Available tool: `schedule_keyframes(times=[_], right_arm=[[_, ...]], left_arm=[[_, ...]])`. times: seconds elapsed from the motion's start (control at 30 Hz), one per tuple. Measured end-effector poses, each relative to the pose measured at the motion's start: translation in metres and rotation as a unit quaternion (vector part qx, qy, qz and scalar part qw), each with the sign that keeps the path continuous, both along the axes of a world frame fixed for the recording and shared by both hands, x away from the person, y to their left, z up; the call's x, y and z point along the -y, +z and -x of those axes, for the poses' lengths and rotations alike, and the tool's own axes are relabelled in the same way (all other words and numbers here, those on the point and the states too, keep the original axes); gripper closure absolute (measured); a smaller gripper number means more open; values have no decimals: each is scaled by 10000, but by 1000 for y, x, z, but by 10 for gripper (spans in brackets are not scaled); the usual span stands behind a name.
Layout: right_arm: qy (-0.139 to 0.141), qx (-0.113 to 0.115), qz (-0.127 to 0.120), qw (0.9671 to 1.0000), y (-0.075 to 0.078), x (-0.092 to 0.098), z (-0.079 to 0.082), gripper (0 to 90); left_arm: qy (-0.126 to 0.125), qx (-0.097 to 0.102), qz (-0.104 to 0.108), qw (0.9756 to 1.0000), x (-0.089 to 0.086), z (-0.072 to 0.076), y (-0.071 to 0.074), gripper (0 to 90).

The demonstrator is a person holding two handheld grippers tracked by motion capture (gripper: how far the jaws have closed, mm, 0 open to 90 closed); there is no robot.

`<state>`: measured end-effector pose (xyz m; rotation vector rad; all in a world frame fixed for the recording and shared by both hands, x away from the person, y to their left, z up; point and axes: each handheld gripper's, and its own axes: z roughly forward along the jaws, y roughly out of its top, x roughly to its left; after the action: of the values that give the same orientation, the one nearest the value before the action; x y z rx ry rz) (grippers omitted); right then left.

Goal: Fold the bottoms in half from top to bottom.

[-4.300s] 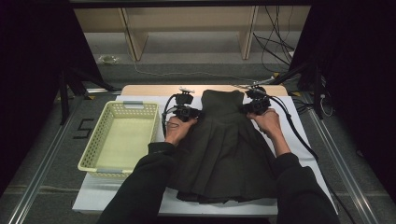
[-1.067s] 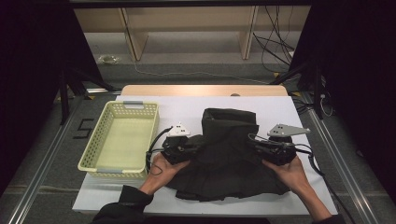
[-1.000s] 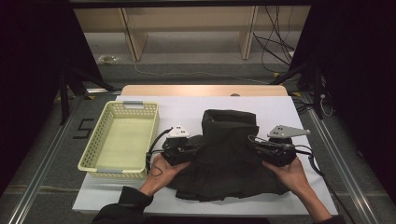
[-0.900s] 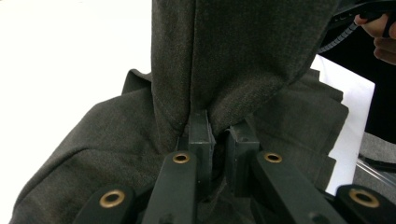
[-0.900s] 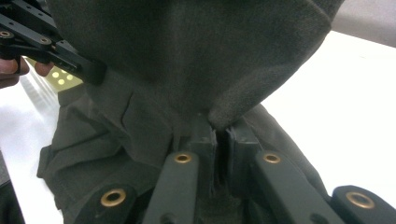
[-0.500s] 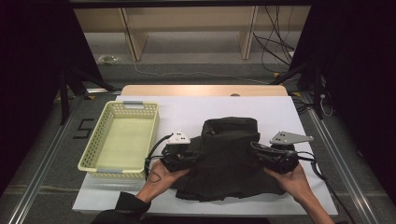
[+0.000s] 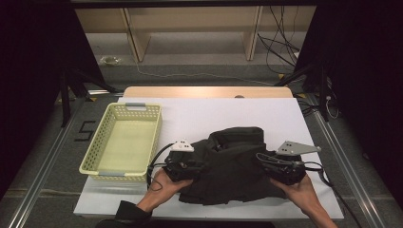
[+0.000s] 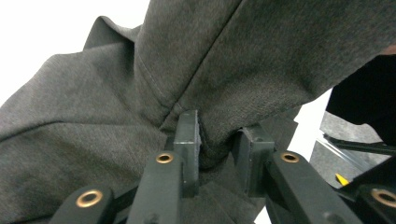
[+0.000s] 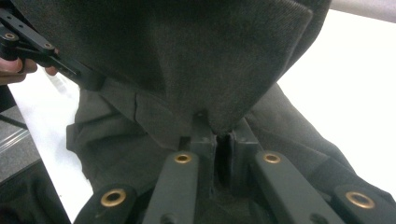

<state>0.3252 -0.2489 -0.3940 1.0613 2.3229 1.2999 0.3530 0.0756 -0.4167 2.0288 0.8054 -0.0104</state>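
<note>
Dark grey garment (image 7: 228,166) folded on white table (image 7: 199,114)

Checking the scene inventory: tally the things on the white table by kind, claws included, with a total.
Dark grey garment: 1
Pale yellow basket: 1
Claws: 2, left claw and right claw, both at the garment
Total: 4
</note>
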Motion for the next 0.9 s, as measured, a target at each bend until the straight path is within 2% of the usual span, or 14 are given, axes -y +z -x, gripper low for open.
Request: schedule_keyframes(times=[0.43, 0.63, 0.9], right_arm=[[67, 54, 91, 9999, -3, -1, 6, 850], [51, 82, 122, 9999, -3, -1, 7, 852], [39, 113, 164, 9998, -4, -1, 10, 855]], left_arm=[[-42, 53, 30, 10000, 0, -1, 4, 652], [-38, 23, 106, 9999, -1, -3, 6, 582], [-107, 84, 236, 9996, -9, -5, 22, 480]])
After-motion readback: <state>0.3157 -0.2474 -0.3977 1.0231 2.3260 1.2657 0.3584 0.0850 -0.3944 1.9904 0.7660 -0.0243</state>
